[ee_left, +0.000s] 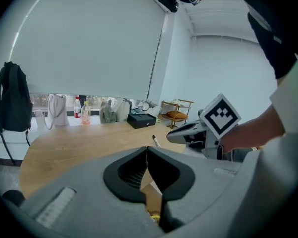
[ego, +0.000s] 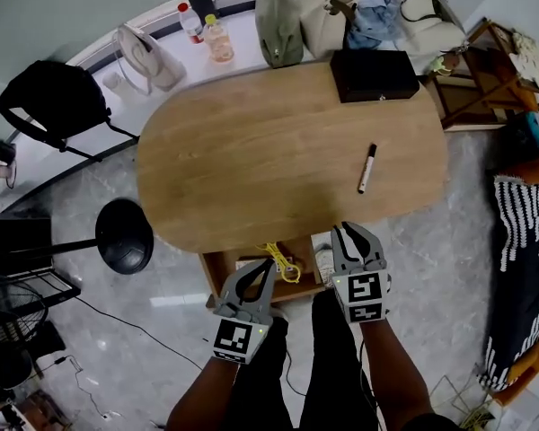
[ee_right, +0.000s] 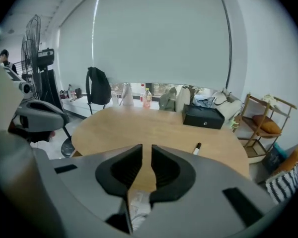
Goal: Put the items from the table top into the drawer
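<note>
At the far left a black backpack [ego: 54, 97] sits on a chair, and a round black stool [ego: 124, 234] stands near the left end of the oval wooden desk [ego: 251, 151]. Under the desk's near edge the drawer [ego: 217, 272] stands open, with a yellow looped item [ego: 283, 263] inside. The left hand-held gripper [ego: 268, 266] hangs over the drawer just beside that item, its jaws pressed together with nothing between them. The right hand-held gripper [ego: 353, 233] is above the drawer's right end, at the desk's near edge. Its jaws are a narrow slit apart and empty. Beyond it the marker [ego: 366, 169] lies on the desk top, well apart from the drawer. A black box [ego: 375, 74] sits at the desk's far right end.
</note>
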